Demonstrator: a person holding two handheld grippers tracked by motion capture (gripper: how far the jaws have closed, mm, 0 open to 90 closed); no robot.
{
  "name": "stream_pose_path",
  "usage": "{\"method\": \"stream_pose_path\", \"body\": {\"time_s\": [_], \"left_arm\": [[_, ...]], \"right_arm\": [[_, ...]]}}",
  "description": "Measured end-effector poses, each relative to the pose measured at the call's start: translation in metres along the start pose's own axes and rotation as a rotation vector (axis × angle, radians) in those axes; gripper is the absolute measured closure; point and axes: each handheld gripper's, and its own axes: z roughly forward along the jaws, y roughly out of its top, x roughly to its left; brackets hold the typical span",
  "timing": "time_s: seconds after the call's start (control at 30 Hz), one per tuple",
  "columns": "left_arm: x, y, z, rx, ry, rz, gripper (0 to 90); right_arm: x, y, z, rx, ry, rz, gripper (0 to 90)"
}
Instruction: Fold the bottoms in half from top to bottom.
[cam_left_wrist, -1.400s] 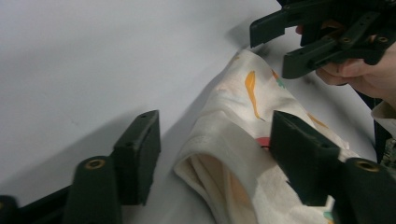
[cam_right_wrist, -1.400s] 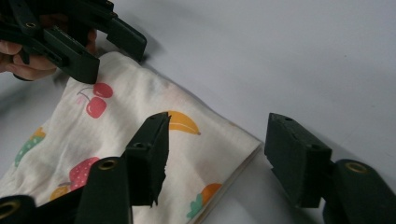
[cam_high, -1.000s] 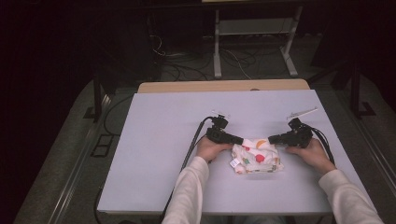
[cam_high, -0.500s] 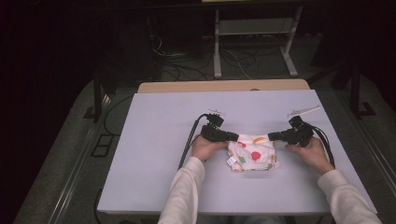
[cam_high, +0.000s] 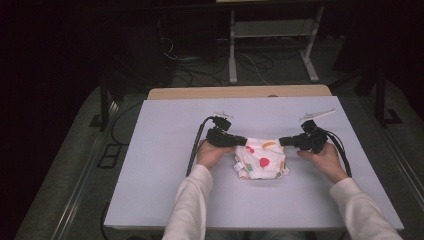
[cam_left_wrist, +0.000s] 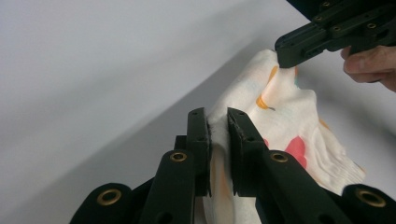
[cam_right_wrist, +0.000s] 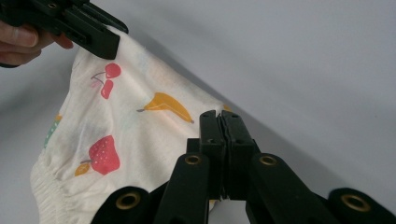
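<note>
1. High view, nearest the person: two white-sleeved forearms come in from the bottom edge, each hand carrying a black two-jaw gripper over the flat pale grey table (cam_high: 165, 200).
2. Between the hands hangs the small white cotton garment printed with coloured fruit (cam_high: 261, 159), above the table's middle, with its lower edge at or just above the surface.
3. The left gripper (cam_high: 242, 141) has its jaws nearly closed, clamping one upper corner of the garment. The right gripper (cam_high: 283, 142) has its jaws pressed fully together on the opposite upper corner.
4. Step in hand, as judged: lifting and spreading the garment by its top edge. To do it well, the operator should raise both hands evenly, draw them apart until the top edge is taut, and keep both clamps firm so neither corner slips.
5. The left gripper view shows a thick fold of cloth bunched between the jaws, a detail too small from above.
6. The right gripper view shows the jaws meeting on a thin edge, and the print legible as banana, cherries and strawberry.
7. Farther off, the high view alone takes in cables and a white frame (cam_high: 272, 30) on the floor beyond the table.
</note>
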Motion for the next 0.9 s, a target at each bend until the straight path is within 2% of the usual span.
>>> {"method": "stream_pose_path", "body": {"time_s": [0.07,0.23,0.37,0.47,0.63,0.73,0.9], "left_arm": [[0.004,0.000,-0.001,-0.010,0.006,-0.014,79.4],[0.012,-0.001,-0.003,-0.008,0.017,-0.021,79.4],[0.018,-0.001,-0.002,0.005,0.043,-0.007,79.4],[0.024,0.001,-0.004,0.004,0.039,-0.007,79.4],[0.034,0.004,-0.006,-0.016,0.050,-0.010,79.5],[0.038,0.004,-0.004,-0.036,0.082,-0.011,79.5],[0.043,0.007,-0.003,-0.055,0.101,-0.017,79.5]], "right_arm": [[0.000,0.003,0.005,0.004,0.000,0.011,87.2],[0.000,0.010,0.013,0.004,-0.010,0.020,87.2],[0.002,0.014,0.019,0.001,-0.022,0.016,87.2],[0.004,0.017,0.023,0.003,-0.037,0.008,87.3],[0.005,0.023,0.028,-0.015,-0.048,0.007,87.3],[0.004,0.028,0.032,-0.035,-0.055,0.014,87.3],[0.000,0.032,0.039,-0.051,-0.067,0.031,87.2]]}}
